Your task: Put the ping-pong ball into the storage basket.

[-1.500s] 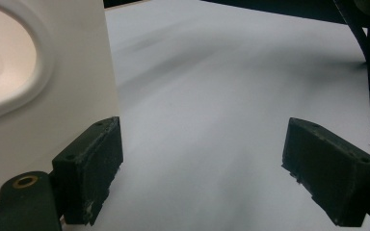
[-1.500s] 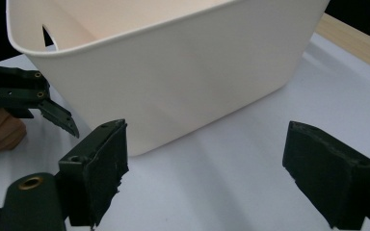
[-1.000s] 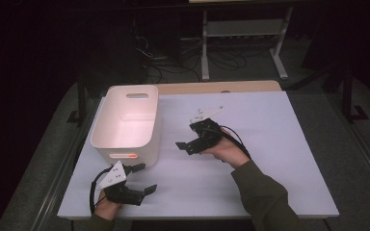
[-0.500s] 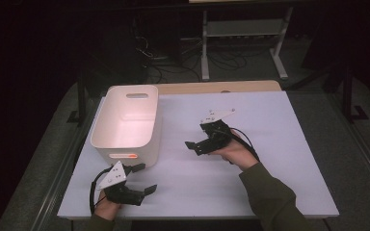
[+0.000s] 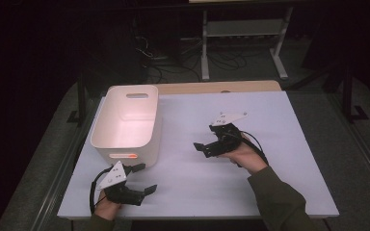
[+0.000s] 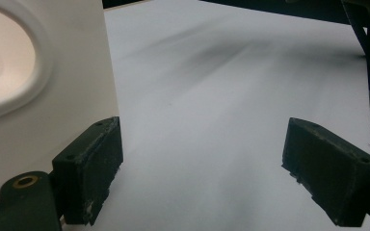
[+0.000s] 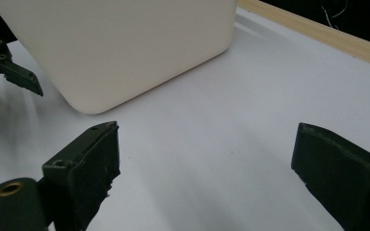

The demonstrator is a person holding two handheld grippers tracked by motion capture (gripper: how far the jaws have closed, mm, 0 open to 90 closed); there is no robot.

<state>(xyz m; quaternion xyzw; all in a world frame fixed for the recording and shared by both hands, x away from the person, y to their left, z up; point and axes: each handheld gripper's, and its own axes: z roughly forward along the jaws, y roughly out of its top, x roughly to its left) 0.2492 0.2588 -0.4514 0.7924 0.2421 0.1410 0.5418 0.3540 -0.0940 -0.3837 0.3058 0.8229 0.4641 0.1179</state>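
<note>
The white bin (image 5: 127,122) stands on the left part of the white tabletop (image 5: 279,125), upright, and what shows of its inside is empty, its near end wall carrying a small orange mark. The left gripper (image 5: 142,178) rests at the near left corner of the tabletop, just in front of that end wall, its jaws spread wide with nothing between them; in the left gripper view one jaw sits right beside the bin's wall under the oval handle cut-out (image 6: 2,72). The right gripper (image 5: 203,147) hovers over the middle of the tabletop, pointing toward the bin's long side and well apart from it; its jaws have just been opening and now stand wide, with bare surface between them. The likeliest slip from here is a nudge: the bin looks light, and a jaw coming in against the smooth rounded wall instead of the rim or handle could push it sideways or tip it. With both grippers closing on the same bin, they could also knock into each other, and the trailing cable by the left hand could snag on a corner. The tabletop is plain, matte and bare, with a wooden strip (image 5: 217,87) along its far edge. The room beyond is dark, with a metal shelf frame (image 5: 243,43) and loose cables (image 5: 166,60) on the floor.
</note>
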